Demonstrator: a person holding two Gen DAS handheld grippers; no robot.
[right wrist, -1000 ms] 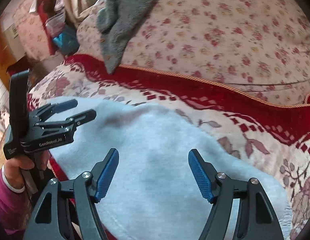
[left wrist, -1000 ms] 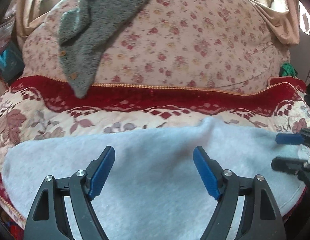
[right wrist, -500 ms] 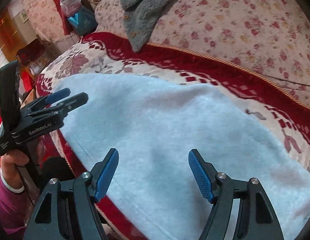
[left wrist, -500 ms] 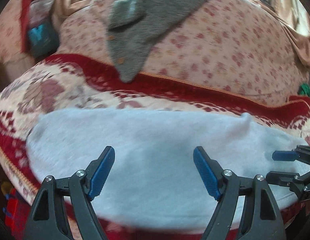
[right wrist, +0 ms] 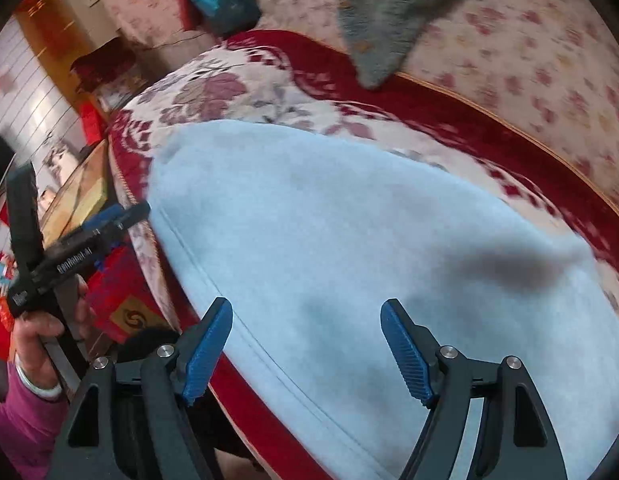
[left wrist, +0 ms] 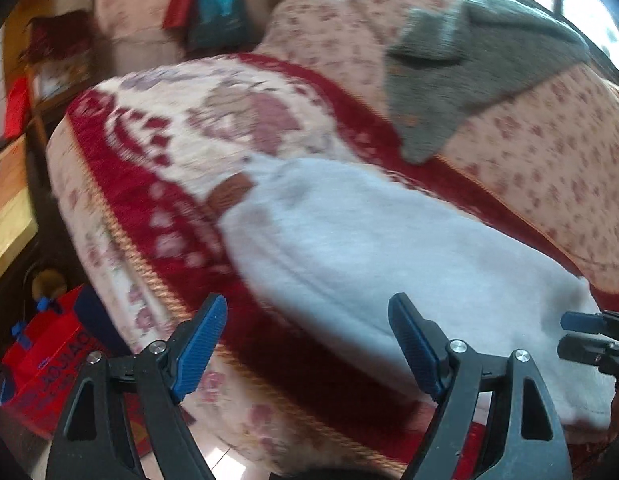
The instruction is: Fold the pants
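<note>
The pale blue fleece pants (left wrist: 389, 248) lie flat along the sofa seat, also in the right wrist view (right wrist: 349, 240). My left gripper (left wrist: 309, 344) is open and empty, above the seat's front edge just left of the pants' left end. It shows from the side in the right wrist view (right wrist: 121, 216), near the pants' left edge. My right gripper (right wrist: 305, 344) is open and empty over the pants' near hem. Its tips show at the far right of the left wrist view (left wrist: 577, 332).
The seat has a red and cream floral cover (left wrist: 169, 148). A grey fleece garment (left wrist: 469, 72) hangs over the floral backrest (left wrist: 549, 152). A red bag (left wrist: 49, 364) stands on the floor at the left. A wooden table (right wrist: 81, 192) stands beside the sofa's left end.
Both views have swung left along the sofa. My left gripper has moved off the pants to their left end; the right one has moved over the near hem. Both stay open.
</note>
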